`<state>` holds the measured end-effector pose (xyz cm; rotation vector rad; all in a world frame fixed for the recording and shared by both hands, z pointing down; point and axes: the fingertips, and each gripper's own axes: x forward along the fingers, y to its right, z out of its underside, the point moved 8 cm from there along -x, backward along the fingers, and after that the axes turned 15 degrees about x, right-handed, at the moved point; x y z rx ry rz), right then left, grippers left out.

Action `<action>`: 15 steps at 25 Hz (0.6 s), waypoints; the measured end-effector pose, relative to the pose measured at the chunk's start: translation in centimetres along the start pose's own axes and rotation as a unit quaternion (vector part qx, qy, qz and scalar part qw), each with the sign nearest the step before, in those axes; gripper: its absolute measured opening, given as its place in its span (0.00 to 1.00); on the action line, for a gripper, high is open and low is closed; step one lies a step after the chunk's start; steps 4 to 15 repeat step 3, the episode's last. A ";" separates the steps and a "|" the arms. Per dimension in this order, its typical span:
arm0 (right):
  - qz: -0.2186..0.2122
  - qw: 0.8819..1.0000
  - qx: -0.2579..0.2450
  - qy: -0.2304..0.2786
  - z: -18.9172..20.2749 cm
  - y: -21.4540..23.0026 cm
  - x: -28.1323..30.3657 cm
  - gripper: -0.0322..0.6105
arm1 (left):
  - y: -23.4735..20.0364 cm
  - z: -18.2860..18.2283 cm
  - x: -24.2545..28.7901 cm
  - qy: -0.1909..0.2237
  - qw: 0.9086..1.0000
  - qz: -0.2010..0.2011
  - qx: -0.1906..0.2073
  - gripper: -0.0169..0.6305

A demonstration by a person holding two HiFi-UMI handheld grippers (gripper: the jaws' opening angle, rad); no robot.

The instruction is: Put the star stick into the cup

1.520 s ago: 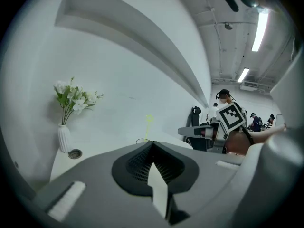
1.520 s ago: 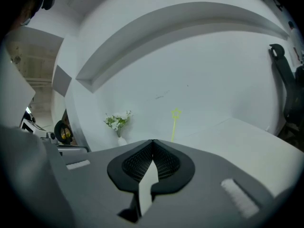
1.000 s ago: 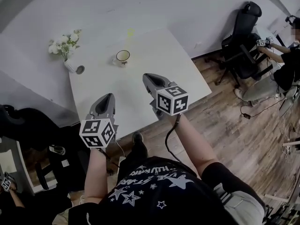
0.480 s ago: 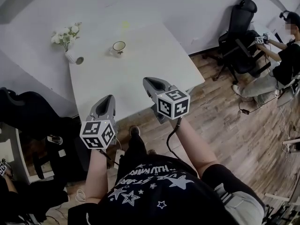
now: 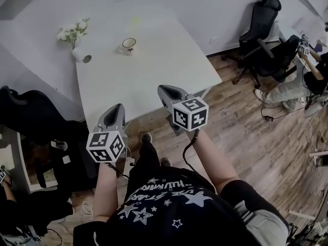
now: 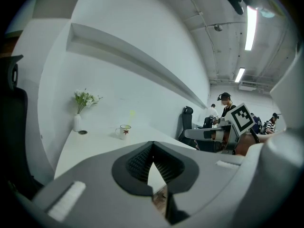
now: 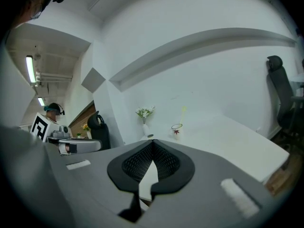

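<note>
A white counter [image 5: 154, 70] filled the middle of the room, and a person stood back from its near edge, over the wooden floor [image 5: 256, 142]. Both hand-held tools were well apart from everything on the counter. The left gripper [image 5: 117, 106] was clenched on nothing, its pads meeting at the tip, and the right gripper [image 5: 163, 88] was likewise closed and empty. At the counter's far side a white vase of flowers [image 5: 77, 53] stood by the wall, with a small dark disc [image 5: 87, 59] just beside it. Near them sat a white cup [image 5: 128, 44] marked with a red star. The star stick [image 5: 135, 21], a pale yellow shape, showed just beyond the cup. Its stem was too thin to trace, so it could not be told whether it stood in the cup or leaned behind it. By its looks the stick would be very light and slender, stiff enough to lift yet easy to bend or let slip. It seemed best pinched on the stem below the star. The cup looked light enough to tip if knocked.
</note>
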<state>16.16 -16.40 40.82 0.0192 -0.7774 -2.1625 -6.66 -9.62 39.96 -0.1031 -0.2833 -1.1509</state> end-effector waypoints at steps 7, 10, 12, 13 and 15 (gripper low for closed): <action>0.000 1.000 0.003 0.001 0.3 0.1 -0.6 0.07 | 0.6 0.2 -0.3 -0.002 1.000 0.002 0.000 0.03; 0.000 1.000 0.003 0.001 0.3 0.1 -0.6 0.07 | 0.6 0.2 -0.3 -0.002 1.000 0.002 0.000 0.03; 0.000 1.000 0.003 0.001 0.3 0.1 -0.6 0.07 | 0.6 0.2 -0.3 -0.002 1.000 0.002 0.000 0.03; 0.000 1.000 0.003 0.001 0.3 0.1 -0.6 0.07 | 0.6 0.2 -0.3 -0.002 1.000 0.002 0.000 0.03; 0.000 1.000 0.003 0.001 0.3 0.1 -0.6 0.07 | 0.6 0.2 -0.3 -0.002 1.000 0.002 0.000 0.03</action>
